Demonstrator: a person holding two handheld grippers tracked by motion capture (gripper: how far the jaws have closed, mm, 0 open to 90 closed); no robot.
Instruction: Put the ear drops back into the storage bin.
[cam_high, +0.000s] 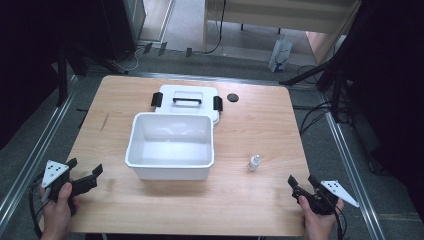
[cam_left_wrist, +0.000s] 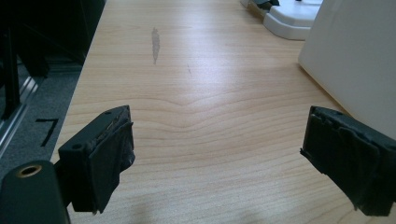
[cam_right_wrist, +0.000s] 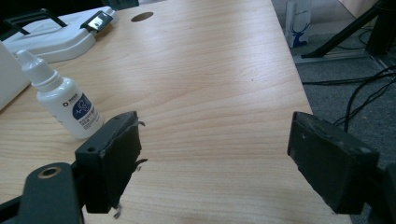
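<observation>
- A white tub (cam_high: 170, 145) stands open near the middle of the bench (cam_high: 250, 200), with nothing to be seen inside it.
- Its lid (cam_high: 187, 100) lies flat just behind it, touching or nearly so (the black handle faces up, a black clip at each end).
- A small white bottle (cam_high: 254, 162) stands upright to the right of the tub, apart from it; in the right gripper view it (cam_right_wrist: 63, 102) carries a blue label and a capped nozzle.
- A dark round spot (cam_high: 232, 97) sits on the bench right of the lid.
- The left claw (cam_high: 86, 171) is held at the near left corner of the bench, jaws wide apart and gripping nothing; the tub wall (cam_left_wrist: 355, 56) shows at its right.
- The right claw (cam_high: 303, 182) is held at the near right corner, jaws likewise spread and bare, the bottle well ahead of it.
</observation>
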